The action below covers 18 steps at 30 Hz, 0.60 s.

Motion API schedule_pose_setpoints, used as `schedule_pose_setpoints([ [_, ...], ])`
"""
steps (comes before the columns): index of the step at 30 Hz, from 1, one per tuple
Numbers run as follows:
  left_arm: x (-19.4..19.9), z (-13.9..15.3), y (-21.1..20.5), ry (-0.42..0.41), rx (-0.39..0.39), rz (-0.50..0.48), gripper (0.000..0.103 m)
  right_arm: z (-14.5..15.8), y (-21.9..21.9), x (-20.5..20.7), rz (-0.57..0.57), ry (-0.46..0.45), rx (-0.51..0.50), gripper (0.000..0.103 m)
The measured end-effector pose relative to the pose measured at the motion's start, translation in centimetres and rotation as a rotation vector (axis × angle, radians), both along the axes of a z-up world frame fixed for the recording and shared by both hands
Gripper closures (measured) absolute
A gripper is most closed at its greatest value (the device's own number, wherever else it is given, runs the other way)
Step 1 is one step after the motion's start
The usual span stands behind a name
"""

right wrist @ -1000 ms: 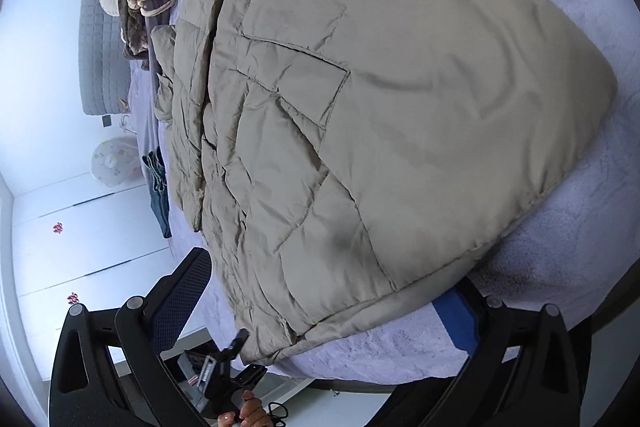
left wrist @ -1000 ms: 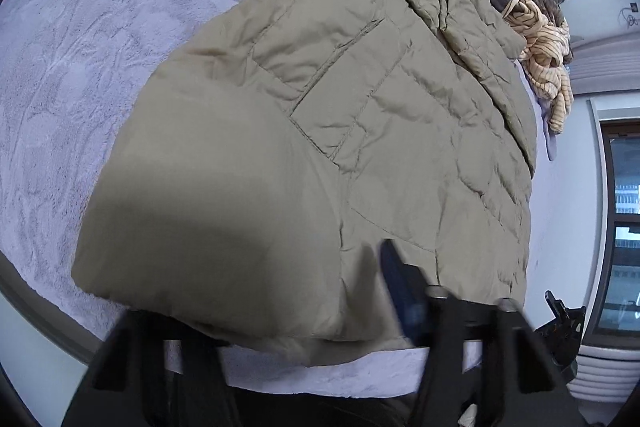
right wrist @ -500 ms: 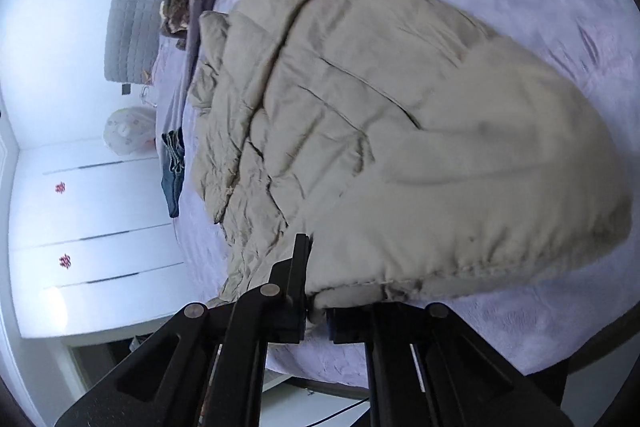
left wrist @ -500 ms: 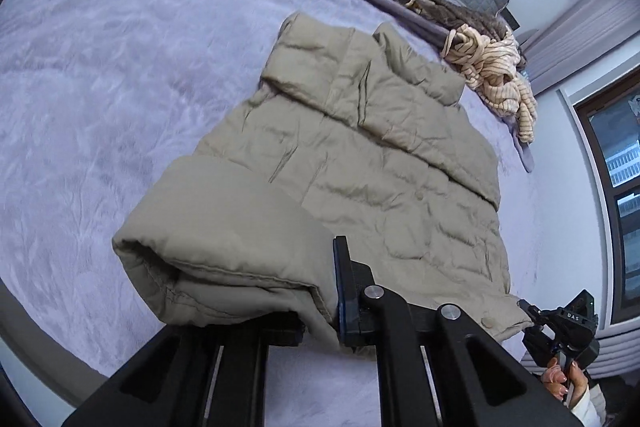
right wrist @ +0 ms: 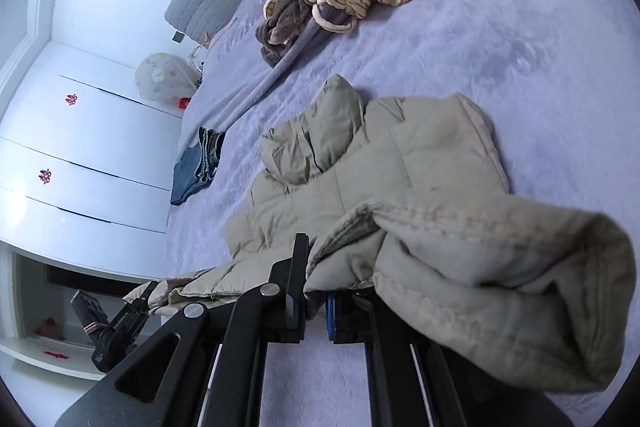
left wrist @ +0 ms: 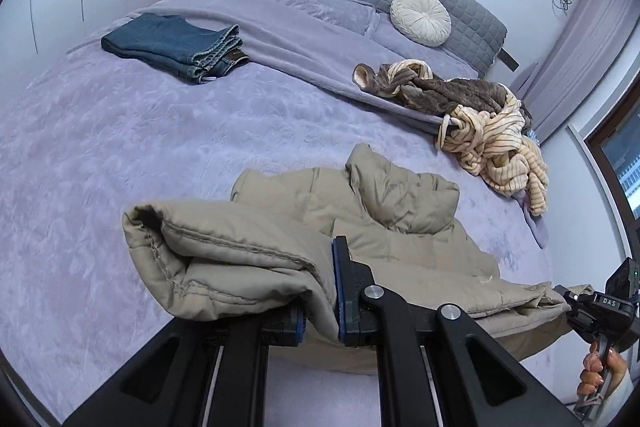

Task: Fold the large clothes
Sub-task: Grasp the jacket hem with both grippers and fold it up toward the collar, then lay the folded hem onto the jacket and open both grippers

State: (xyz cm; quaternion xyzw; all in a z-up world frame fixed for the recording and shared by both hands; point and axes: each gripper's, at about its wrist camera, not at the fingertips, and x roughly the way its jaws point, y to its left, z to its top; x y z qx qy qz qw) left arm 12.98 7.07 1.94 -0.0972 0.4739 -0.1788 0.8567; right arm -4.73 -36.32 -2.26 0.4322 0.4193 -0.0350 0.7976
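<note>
Lavender bed (left wrist: 168,147) carries the khaki puffer jacket (left wrist: 400,219) near its foot edge. Left gripper (left wrist: 320,291) and right gripper (right wrist: 316,291) are each clamped on a lifted hem corner. Fold in hand; next, carry the hem toward the collar.

1. The beige jacket (left wrist: 248,259) is matt, quilted, puffy cloth with stitched seams.
2. The bed cover (left wrist: 120,155) is lilac, plush and fuzzy.
3. The folded jeans (left wrist: 176,45) are coarse blue denim.
4. The left hand-held gripper (left wrist: 320,311) is matt black plastic with shiny metal pins.
</note>
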Motion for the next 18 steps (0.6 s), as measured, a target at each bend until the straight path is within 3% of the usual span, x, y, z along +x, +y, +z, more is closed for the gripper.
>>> schedule_pose_setpoints([
  [7,7.5,-4.5,-3.3,0.071,0.073,-0.036,0.090,-3.8,-2.0,6.5,-0.066,0.073,0.006,0.096],
  [18,13.5,-14.4,-6.8,0.196,0.170,-0.034,0.090,-12.1,-3.9,12.5,-0.093,0.239,0.013,0.093],
])
